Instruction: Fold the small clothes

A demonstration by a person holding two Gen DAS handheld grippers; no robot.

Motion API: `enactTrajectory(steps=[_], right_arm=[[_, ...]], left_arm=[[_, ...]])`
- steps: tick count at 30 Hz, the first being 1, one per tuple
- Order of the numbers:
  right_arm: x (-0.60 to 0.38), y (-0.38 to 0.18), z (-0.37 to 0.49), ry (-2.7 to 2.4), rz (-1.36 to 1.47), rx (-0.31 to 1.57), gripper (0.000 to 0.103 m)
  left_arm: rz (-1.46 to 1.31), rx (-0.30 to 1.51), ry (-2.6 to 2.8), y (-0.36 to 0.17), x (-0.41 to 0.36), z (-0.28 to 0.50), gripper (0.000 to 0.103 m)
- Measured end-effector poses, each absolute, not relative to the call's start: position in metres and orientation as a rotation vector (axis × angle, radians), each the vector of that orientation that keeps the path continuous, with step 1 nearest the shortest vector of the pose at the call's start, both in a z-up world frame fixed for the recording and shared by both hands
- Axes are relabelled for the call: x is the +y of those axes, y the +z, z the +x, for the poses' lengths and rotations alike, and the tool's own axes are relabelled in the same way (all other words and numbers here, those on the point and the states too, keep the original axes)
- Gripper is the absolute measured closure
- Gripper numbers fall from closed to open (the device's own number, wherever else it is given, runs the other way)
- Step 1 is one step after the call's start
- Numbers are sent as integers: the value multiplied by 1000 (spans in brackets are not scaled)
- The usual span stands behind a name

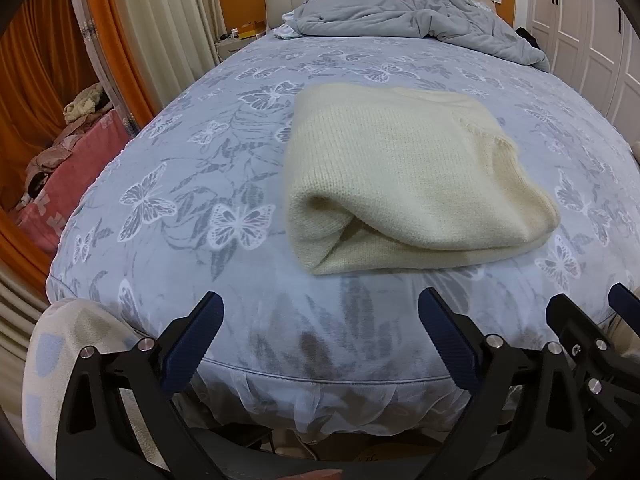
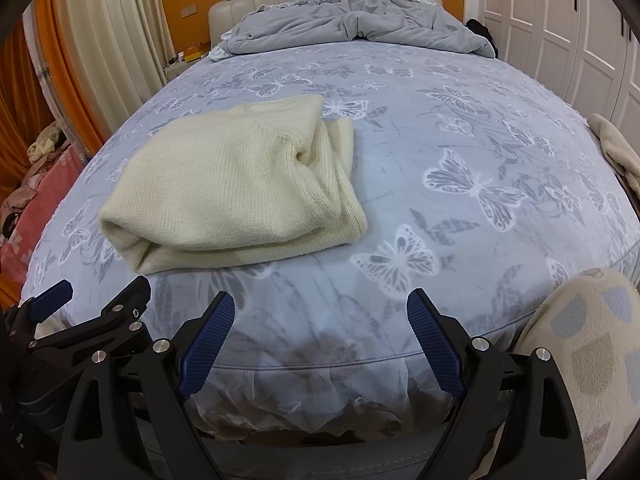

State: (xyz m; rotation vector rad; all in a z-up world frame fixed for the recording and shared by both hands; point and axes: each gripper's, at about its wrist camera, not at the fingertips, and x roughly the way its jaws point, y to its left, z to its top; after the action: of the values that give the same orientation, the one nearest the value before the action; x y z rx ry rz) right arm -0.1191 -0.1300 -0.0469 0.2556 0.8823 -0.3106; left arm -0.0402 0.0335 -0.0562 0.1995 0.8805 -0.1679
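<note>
Your left tool and right tool are black, with blue ribbed pads, silver screws and spotted cream sleeves.

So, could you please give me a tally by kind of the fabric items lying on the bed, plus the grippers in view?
Folded cream knit sweater: 1
Rumpled grey duvet: 1
Beige cloth at the bed's right edge: 1
Grippers, both open and empty: 2, left gripper, right gripper
Total: 5
</note>
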Motion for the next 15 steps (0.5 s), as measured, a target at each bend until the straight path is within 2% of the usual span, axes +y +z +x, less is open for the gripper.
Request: enactTrajectory(steps=[15], right_arm=[[-122,-46,-122,-336,256,878,17]], left_arm=[[205,865,-151,-56,33,-43,11]])
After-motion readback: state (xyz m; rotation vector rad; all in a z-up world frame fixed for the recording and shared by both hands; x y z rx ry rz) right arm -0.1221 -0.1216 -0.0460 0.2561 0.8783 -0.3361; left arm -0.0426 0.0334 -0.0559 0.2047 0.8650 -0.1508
